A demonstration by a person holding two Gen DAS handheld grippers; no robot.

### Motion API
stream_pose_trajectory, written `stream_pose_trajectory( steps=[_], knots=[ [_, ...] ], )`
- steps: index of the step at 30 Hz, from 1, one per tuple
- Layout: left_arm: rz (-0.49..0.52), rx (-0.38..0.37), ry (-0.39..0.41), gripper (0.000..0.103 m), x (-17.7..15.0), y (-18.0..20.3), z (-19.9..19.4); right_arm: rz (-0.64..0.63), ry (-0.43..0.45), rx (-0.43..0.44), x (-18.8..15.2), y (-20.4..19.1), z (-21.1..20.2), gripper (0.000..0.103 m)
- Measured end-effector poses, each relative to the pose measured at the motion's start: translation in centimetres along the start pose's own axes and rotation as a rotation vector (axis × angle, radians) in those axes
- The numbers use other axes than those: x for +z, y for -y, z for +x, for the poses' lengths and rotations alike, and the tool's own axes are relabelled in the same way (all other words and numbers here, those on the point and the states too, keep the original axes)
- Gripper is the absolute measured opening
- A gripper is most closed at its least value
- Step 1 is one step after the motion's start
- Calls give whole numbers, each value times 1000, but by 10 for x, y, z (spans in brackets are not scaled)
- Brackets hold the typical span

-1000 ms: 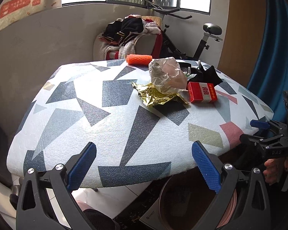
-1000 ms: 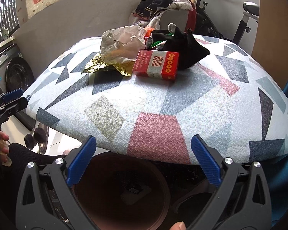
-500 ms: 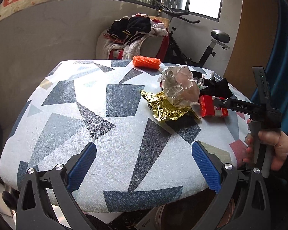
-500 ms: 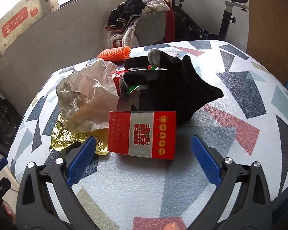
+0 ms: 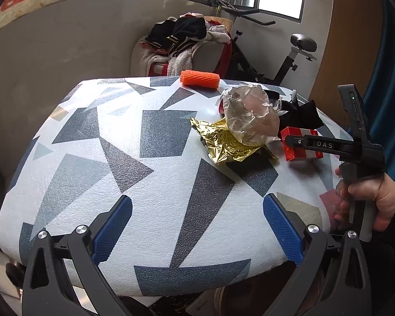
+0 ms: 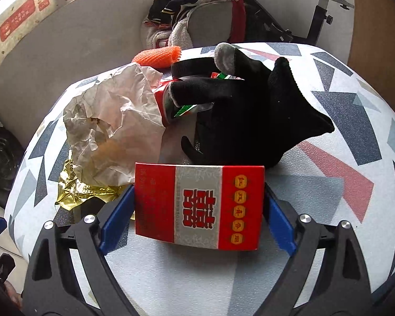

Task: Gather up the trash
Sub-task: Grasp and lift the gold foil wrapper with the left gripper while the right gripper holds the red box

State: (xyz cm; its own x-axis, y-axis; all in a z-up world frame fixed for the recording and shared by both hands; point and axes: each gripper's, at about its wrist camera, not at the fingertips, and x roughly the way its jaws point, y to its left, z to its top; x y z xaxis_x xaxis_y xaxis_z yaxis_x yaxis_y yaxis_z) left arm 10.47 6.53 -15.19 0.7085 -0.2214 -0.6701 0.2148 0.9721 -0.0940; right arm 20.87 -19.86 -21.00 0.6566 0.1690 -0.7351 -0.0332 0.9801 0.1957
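My right tool (image 6: 198, 208) brackets the red carton (image 6: 198, 206) on the patterned bench (image 6: 316, 210), its blue pads alongside both short ends; I cannot tell whether they press it. Behind the carton lie a black glove (image 6: 252, 121), crumpled paper (image 6: 113, 129) and gold foil (image 6: 79, 189). My left tool (image 5: 197, 231) hangs spread wide over the bench's near edge, pinching nothing.
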Motion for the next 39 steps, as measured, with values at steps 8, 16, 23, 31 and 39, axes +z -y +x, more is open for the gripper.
stream_pose_trajectory(
  steps=[8, 16, 23, 31, 39],
  knots=[
    [26, 30, -7, 97, 8, 10, 7, -151, 77, 0, -30, -4, -40, 90],
    [-3, 8, -18, 97, 17, 18, 13, -91, 98, 19, -46, 24, -58, 90],
    [-155, -72, -112, 87, 27, 4, 40, -57, 104, 18, -52, 38, -57, 90],
    [-321, -148, -164, 71, 56, -10, 91, -37, 95, 23, -53, 42, -52, 90],
    [-392, -125, -199, 46, 68, -15, 136, -33, 103, 25, -52, 44, -54, 90]
  ],
)
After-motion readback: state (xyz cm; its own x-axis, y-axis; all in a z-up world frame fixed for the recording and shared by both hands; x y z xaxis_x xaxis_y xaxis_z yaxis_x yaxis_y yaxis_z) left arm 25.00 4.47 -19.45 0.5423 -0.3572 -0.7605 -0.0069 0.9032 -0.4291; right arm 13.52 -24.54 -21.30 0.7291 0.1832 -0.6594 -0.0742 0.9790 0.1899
